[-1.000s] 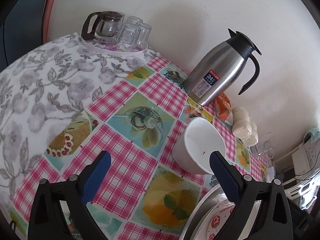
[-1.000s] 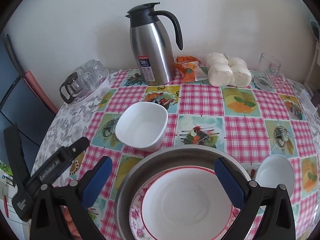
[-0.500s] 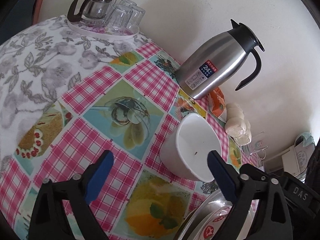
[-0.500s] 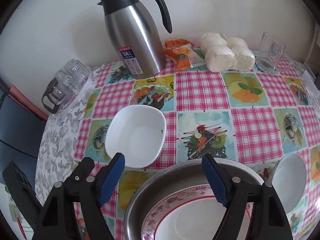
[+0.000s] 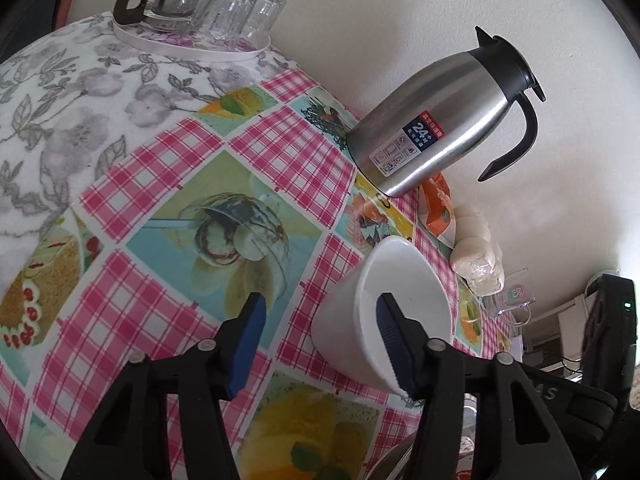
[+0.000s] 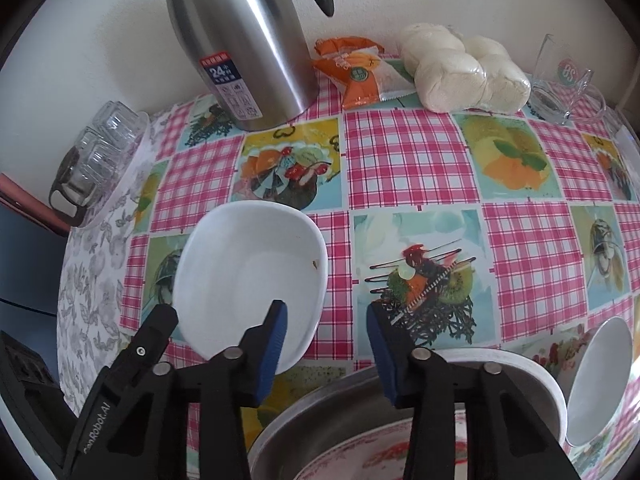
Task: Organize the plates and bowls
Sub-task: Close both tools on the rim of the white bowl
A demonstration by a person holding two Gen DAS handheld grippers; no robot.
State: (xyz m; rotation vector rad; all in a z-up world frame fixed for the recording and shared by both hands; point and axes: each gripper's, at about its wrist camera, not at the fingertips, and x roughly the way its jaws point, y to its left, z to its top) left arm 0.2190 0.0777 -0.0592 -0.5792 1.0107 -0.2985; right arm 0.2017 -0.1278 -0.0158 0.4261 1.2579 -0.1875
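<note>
A white squarish bowl (image 5: 404, 280) (image 6: 248, 276) stands on the checked tablecloth. My left gripper (image 5: 320, 304) is down at its near wall, one pad inside the bowl and one outside. Its jaws are closing and the outer pad is still clear of the wall. My right gripper (image 6: 326, 308) straddles the opposite rim, jaws also closing, with a gap at both pads. One of the left gripper's fingers (image 6: 156, 332) shows at the bowl's left edge. A metal basin (image 6: 320, 412) holding a flowered plate (image 6: 380, 456) lies below. A second white bowl (image 6: 600, 380) lies at the right.
At the back by the wall stand a steel thermos jug (image 6: 240, 40) (image 5: 436, 136), an orange snack packet (image 6: 356, 68), wrapped buns (image 6: 460, 68) and a glass mug (image 6: 568, 84). A tray with a glass teapot and glasses (image 5: 192, 12) sits on the grey floral cloth.
Both grippers have come down and in toward the white bowl, which now fills more of each view. Both pairs of jaws have narrowed, and each now has a bowl wall between them.
</note>
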